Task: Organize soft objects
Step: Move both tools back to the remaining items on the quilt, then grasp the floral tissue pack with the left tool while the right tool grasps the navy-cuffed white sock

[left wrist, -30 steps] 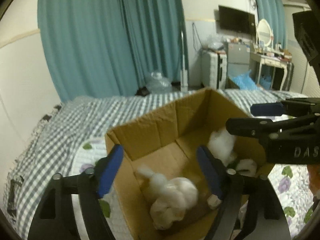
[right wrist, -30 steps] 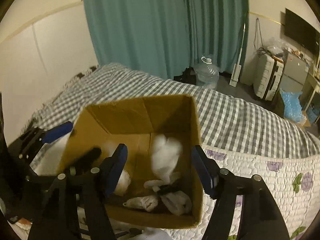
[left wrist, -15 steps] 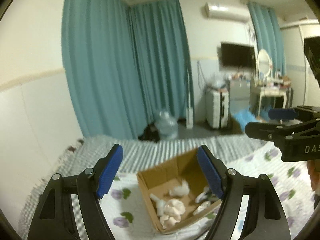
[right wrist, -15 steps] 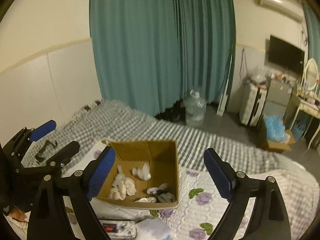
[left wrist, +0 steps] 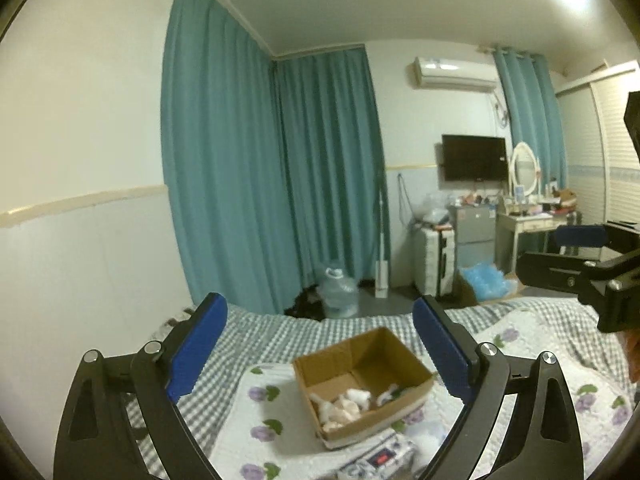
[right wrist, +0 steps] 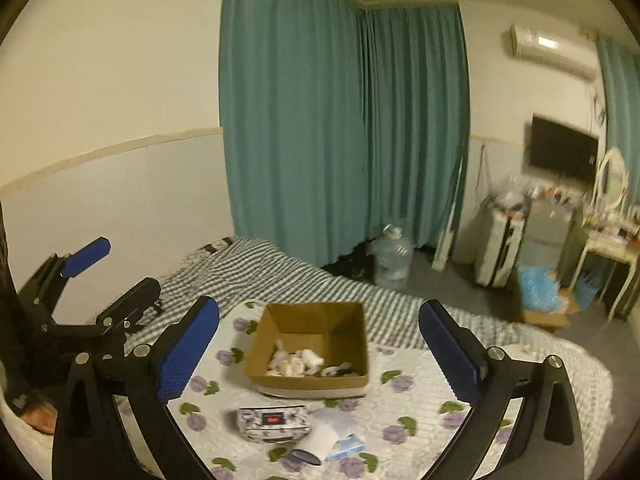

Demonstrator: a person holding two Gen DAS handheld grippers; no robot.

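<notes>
A brown cardboard box (left wrist: 335,365) (right wrist: 320,320) stands open on the floral quilt, well below and ahead of both grippers. Inside it lie several white soft things (left wrist: 345,403) (right wrist: 297,361) and a dark-and-white piece (right wrist: 340,370). My left gripper (left wrist: 316,320) hangs high above the bed, its jaws opening wide with nothing between them; the left gripper (right wrist: 116,276) also shows at the left edge of the right wrist view. My right gripper (right wrist: 320,314) is likewise raised, its jaws opening and empty. It appears at the right edge as the right gripper (left wrist: 576,250).
A patterned pouch (right wrist: 272,422) and white and blue packets (right wrist: 330,438) lie on the quilt (right wrist: 404,404) in front of the box. A checked blanket (right wrist: 280,276) covers the far side of the bed. Beyond are a water bottle (right wrist: 394,256), a suitcase (left wrist: 434,260) and a dressing table (left wrist: 528,220).
Both grippers have pulled back and risen from right over the box, which now looks small and far below. Both pairs of jaws stand wider apart than before.
</notes>
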